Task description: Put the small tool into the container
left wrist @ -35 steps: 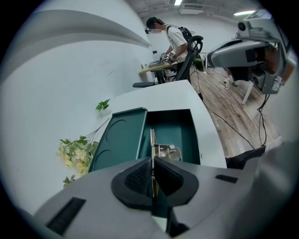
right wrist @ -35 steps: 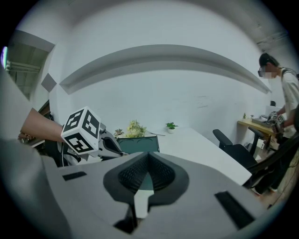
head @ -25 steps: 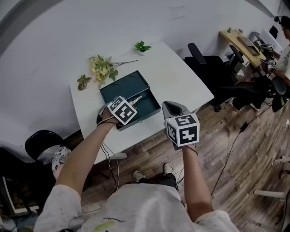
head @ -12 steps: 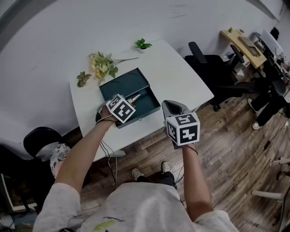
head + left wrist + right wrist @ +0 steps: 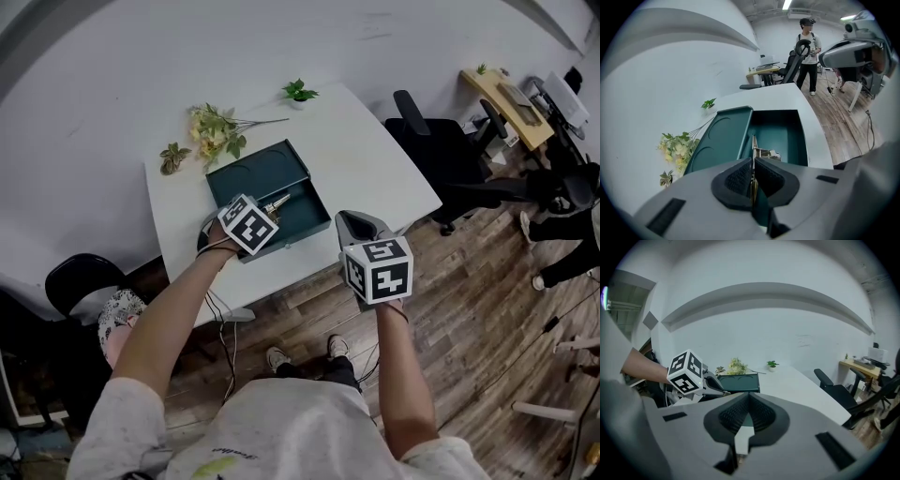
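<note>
Surface: a white table (image 5: 370,155) stands against a pale wall on a wooden floor (image 5: 487,309).
Container: a dark green container (image 5: 281,173) sits on the table near its front edge, with its lid folded back flat on the wall side and its deeper tray toward the person.
Left gripper: the left gripper (image 5: 752,176) is over the front wall of the container, with its jaws pressed together on the rear end of the small tool.
Small tool: the small tool (image 5: 753,149), a slim metal piece, runs straight forward from the jaws, out over the open tray. Whether its tip touches the tray floor cannot be told.
Head view check: the small tool shows as a pale sliver just beyond the marker cube of the left gripper, inside the outline of the container.
Right gripper: the right gripper (image 5: 749,411) is held off the front edge of the table, above the floor and well apart from the container. Its pads meet and nothing lies between them.
Other items: a bunch of flowers (image 5: 214,131) lies just beyond the lid, and a potted plant (image 5: 298,93) stands near the far table edge.
Background: a black office chair (image 5: 441,150) stands beside the table, and a person (image 5: 807,51) stands farther off.
</note>
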